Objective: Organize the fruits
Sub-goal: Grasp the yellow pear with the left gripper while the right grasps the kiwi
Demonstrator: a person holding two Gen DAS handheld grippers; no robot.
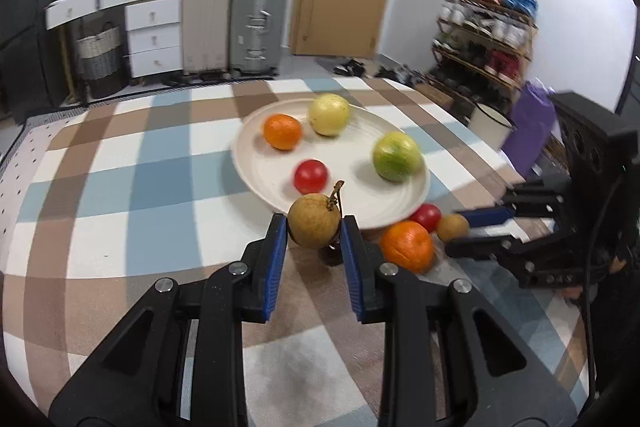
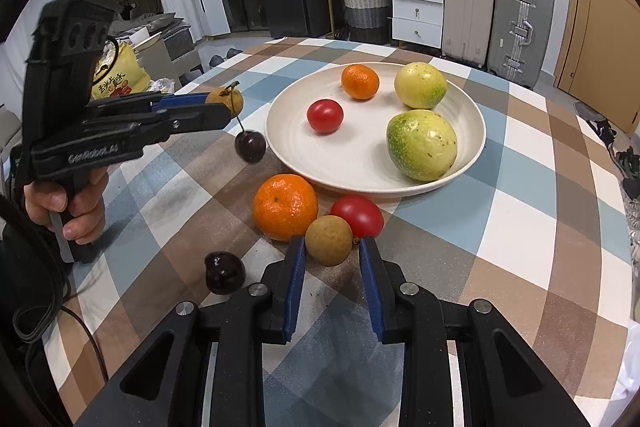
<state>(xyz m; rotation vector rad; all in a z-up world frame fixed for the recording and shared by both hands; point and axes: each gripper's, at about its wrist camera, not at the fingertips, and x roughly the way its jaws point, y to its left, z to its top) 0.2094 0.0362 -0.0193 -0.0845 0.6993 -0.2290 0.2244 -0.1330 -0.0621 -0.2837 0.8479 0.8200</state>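
Observation:
My left gripper (image 1: 314, 233) is shut on a brown longan (image 1: 314, 225) with a stem and holds it above the table, just before the white plate (image 1: 256, 163); it also shows in the right wrist view (image 2: 224, 103). The plate (image 2: 360, 171) holds an orange (image 2: 360, 81), a red tomato (image 2: 325, 116) and two green-yellow fruits (image 2: 421, 85) (image 2: 421, 145). My right gripper (image 2: 332, 247) is open around a second longan (image 2: 329, 239) on the table. Beside it lie an orange (image 2: 285, 207) and a tomato (image 2: 357, 215).
Two dark cherries lie on the checked tablecloth, one near the plate's left rim (image 2: 250, 145), one by my right gripper (image 2: 224, 273). Suitcases (image 2: 520, 27), drawers and a door stand behind the table. A shoe rack (image 1: 484, 35) stands at the right.

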